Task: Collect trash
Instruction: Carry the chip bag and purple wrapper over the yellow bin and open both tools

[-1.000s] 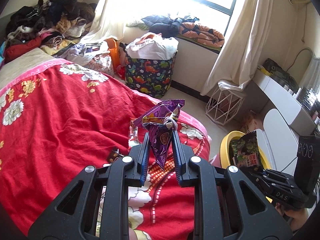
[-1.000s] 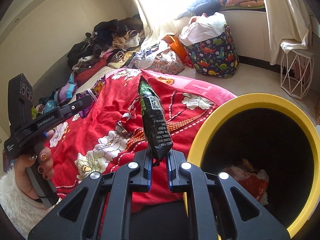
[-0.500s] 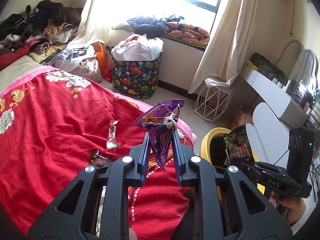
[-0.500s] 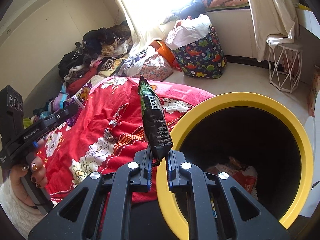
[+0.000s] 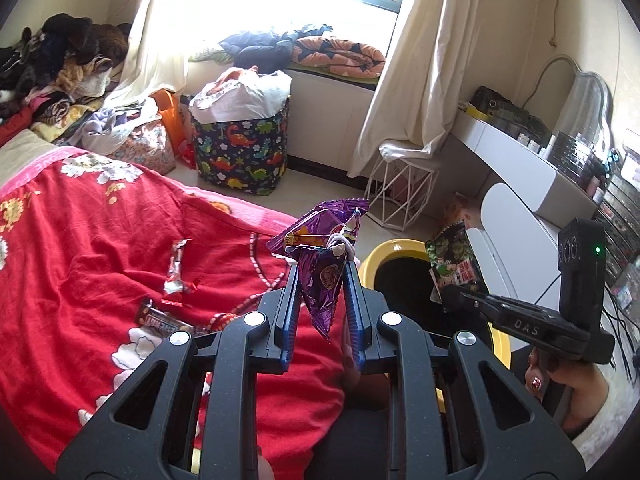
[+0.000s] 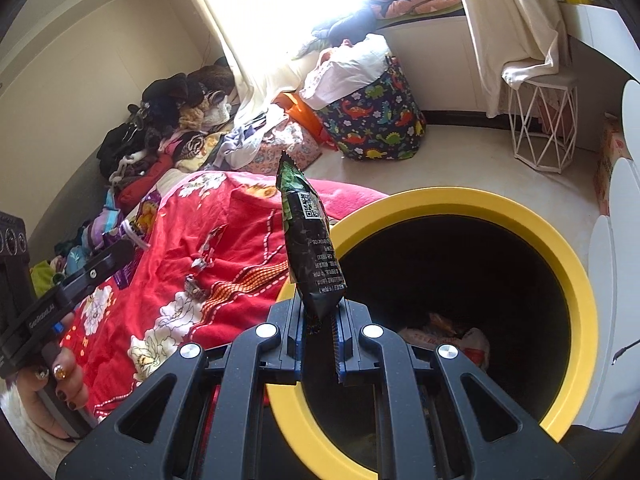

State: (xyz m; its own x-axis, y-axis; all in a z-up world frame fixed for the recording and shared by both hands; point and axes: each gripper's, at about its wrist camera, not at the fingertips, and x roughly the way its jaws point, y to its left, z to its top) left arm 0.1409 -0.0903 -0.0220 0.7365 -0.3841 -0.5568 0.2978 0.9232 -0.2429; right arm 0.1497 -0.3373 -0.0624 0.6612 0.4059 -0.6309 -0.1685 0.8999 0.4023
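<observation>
1. Your right claw (image 6: 318, 326) is nearly closed and pinches the bottom corner of a dark green snack bag (image 6: 310, 240), so the bag stands upright above the fingers, clear of your view of the bin.
2. Just past that claw gapes the yellow bin (image 6: 560, 256), its rim almost under the bag; you seem to be holding the bag here to drop it in. Some crumpled trash already lies at the bottom.
3. Your left claw (image 5: 320, 300) is narrow too, clamped on the pointed lower end of a purple snack bag (image 5: 322, 268), which fans open above the fingers.
4. That purple bag hangs over the edge of the red bedspread (image 5: 88, 264), beside the bin but not yet over it, likely waiting its turn.
5. Farther out on the bedspread, a silver wrapper (image 5: 174, 270) and a brown candy bar wrapper (image 5: 158, 320) lie loose, not yet collected.
</observation>
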